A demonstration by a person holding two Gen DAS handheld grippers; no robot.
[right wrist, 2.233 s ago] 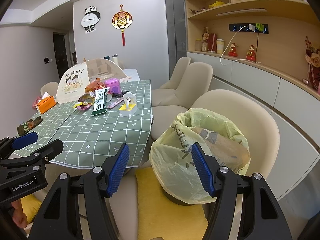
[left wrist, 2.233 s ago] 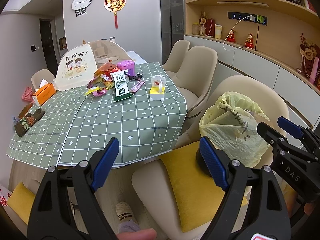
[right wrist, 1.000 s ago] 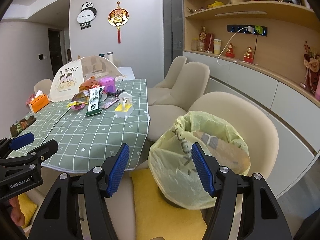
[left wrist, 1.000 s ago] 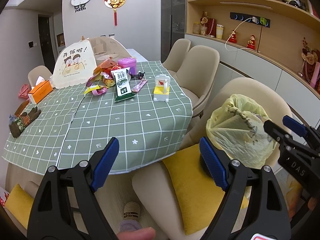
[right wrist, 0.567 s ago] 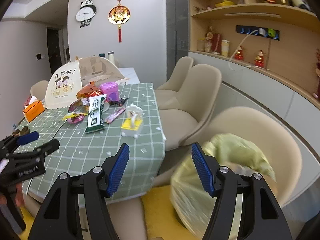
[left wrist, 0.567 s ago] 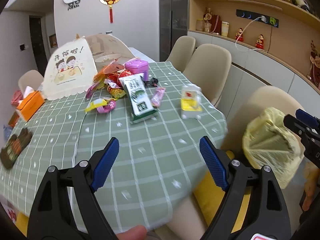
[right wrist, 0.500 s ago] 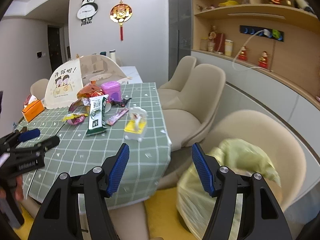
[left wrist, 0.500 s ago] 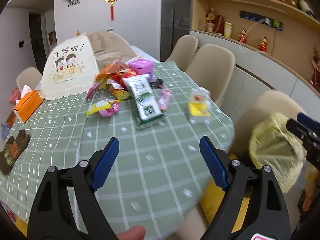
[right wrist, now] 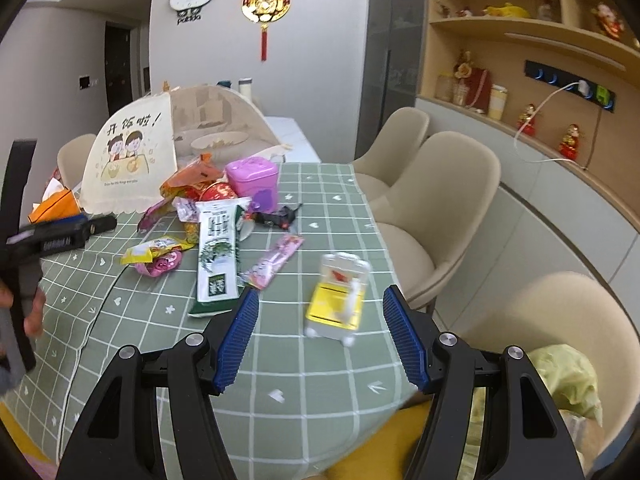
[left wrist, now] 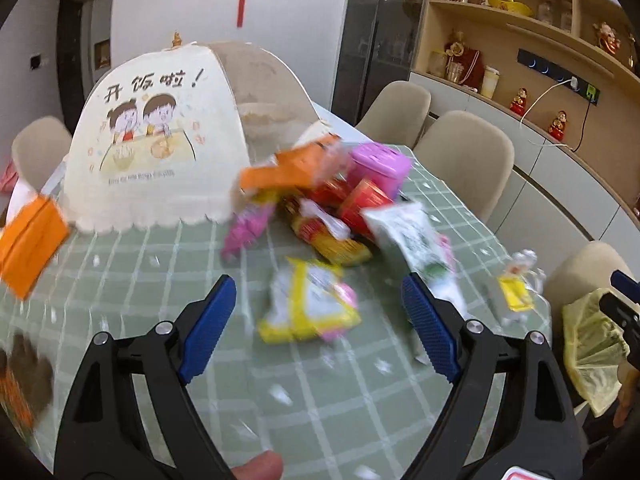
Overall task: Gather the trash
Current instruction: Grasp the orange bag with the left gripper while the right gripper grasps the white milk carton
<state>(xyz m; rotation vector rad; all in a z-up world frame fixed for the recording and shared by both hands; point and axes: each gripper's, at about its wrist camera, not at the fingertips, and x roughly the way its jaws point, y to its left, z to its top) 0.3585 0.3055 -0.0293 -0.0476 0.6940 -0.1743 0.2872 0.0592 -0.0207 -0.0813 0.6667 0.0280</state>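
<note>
Trash lies in a loose heap on the green checked tablecloth (right wrist: 340,380), ahead of both grippers. The left gripper (left wrist: 316,320) hangs over the cloth with its jaws wide and nothing between them; a yellow wrapper (left wrist: 308,304) lies just past its tips, blurred. The right gripper (right wrist: 318,336) is also spread wide and empty, and a small clear box with a yellow base (right wrist: 338,298) sits between and just beyond its fingertips.

Containers: one yellow bin bag (left wrist: 592,344) sits low to the right of the left gripper, on a chair beside the table; its mouth is gathered and what is in it cannot be made out. One pink lidded tub (right wrist: 254,180) stands far ahead of the right gripper, closed. One mesh food cover (right wrist: 160,148) stands farther back and left, with a bowl (right wrist: 218,142) under it. One orange tissue box (right wrist: 56,202) sits at the far left.

Ahead-left of the right gripper lie one long green-and-white packet (right wrist: 218,256), one pink stick wrapper (right wrist: 276,260) just right of it, and one black scrap (right wrist: 280,216) beyond. The heap behind holds several orange and red wrappers, too overlapped to count. Three beige chairs line the right side.
</note>
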